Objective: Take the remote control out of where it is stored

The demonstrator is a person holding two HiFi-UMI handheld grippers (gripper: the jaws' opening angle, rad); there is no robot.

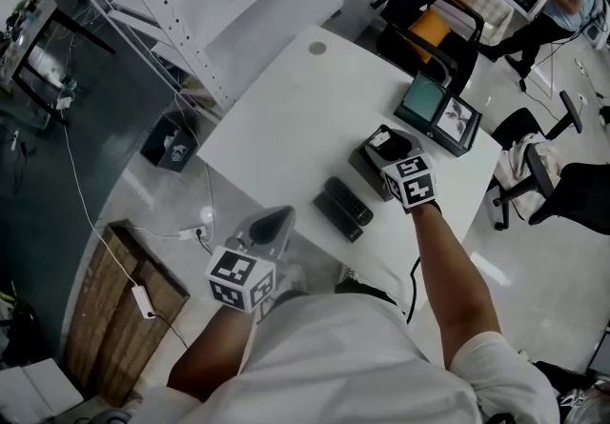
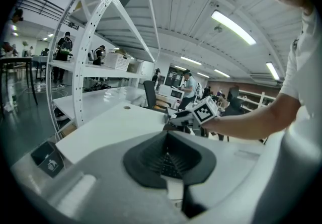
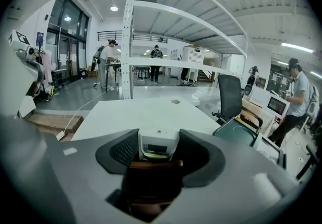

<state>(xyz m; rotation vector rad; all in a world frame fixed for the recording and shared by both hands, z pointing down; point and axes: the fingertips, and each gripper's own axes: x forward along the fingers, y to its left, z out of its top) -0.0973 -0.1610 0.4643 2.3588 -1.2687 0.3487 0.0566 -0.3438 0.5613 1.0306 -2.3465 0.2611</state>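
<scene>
White remote control [image 3: 158,143] standing upright, lower end in dark holder [image 3: 151,185].

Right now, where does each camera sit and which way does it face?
Head view: on the person's head, looking steeply down at the white table; left gripper, right gripper and both arms show.
Left gripper view: on the left gripper, facing across the table; jaws together, empty; right arm in sight.
Right gripper view: on the right gripper, facing the shelving; jaws grip the white remote.
Shared: the table's round hole, in all three.
</scene>
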